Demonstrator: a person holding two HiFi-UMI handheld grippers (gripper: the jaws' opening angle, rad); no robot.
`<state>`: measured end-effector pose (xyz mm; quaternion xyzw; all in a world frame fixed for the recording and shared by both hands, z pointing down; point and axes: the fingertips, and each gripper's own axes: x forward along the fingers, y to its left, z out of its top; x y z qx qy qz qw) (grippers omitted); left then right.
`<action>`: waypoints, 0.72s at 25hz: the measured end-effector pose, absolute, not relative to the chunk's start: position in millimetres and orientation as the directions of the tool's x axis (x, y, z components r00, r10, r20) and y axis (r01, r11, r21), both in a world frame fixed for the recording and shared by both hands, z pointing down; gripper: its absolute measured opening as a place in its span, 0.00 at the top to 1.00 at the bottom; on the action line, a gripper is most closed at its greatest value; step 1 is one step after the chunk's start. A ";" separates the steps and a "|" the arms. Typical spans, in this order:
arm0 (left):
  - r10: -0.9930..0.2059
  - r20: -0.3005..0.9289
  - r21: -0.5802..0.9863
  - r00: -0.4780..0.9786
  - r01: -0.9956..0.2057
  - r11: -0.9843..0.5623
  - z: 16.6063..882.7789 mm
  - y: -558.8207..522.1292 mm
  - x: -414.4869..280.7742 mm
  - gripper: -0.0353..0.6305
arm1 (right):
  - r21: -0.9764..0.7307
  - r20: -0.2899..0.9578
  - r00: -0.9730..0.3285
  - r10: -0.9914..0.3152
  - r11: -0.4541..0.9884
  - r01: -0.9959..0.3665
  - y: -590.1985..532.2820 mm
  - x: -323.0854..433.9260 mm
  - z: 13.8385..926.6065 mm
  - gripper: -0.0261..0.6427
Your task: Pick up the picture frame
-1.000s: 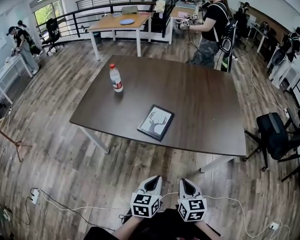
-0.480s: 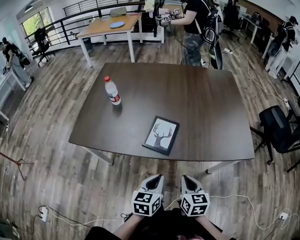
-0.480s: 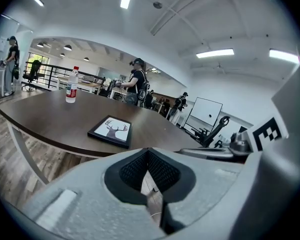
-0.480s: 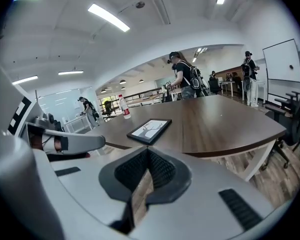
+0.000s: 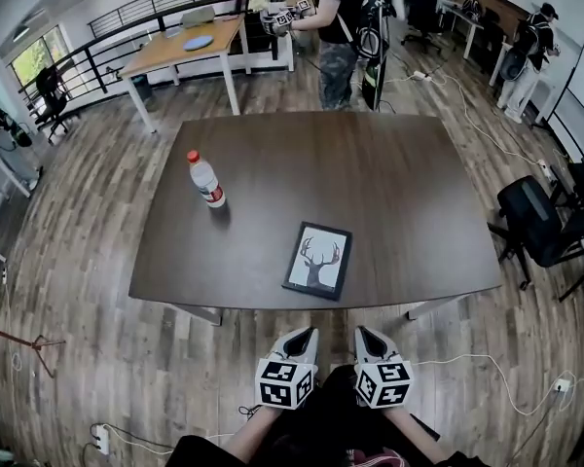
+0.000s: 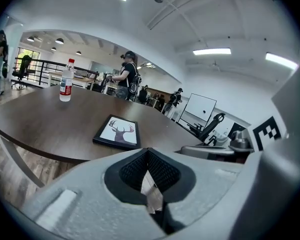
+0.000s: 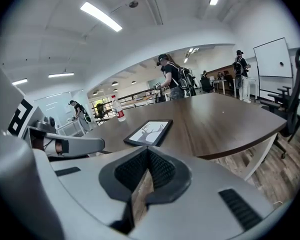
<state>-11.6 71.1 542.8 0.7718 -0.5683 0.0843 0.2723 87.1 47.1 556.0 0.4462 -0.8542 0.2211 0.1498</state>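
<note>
Black picture frame [image 5: 317, 260], lying flat, seemingly a stag print

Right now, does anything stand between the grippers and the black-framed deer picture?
Nothing visible. The black-framed deer picture lies flat by the dark wooden table's near edge, ahead of the left gripper and right gripper, both shut; the clear red-capped bottle stands far left.

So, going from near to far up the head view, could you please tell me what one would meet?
Left tool and right tool side by side → picture frame lying flat on the table → water bottle standing upright → person beyond the table's far edge.
</note>
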 end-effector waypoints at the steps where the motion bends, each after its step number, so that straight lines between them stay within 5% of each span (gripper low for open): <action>1: -0.827 0.444 0.326 0.344 -0.922 -0.208 543.5 70.0 -12.8 0.93 | -0.249 0.465 -0.550 -0.693 0.494 -0.833 48.3 87.4 559.8 0.95; 18: -0.832 0.515 0.321 0.207 -0.946 -0.037 560.9 7.3 -50.9 0.93 | -0.265 0.509 -0.537 -0.673 0.471 -0.842 -31.3 83.9 571.4 0.95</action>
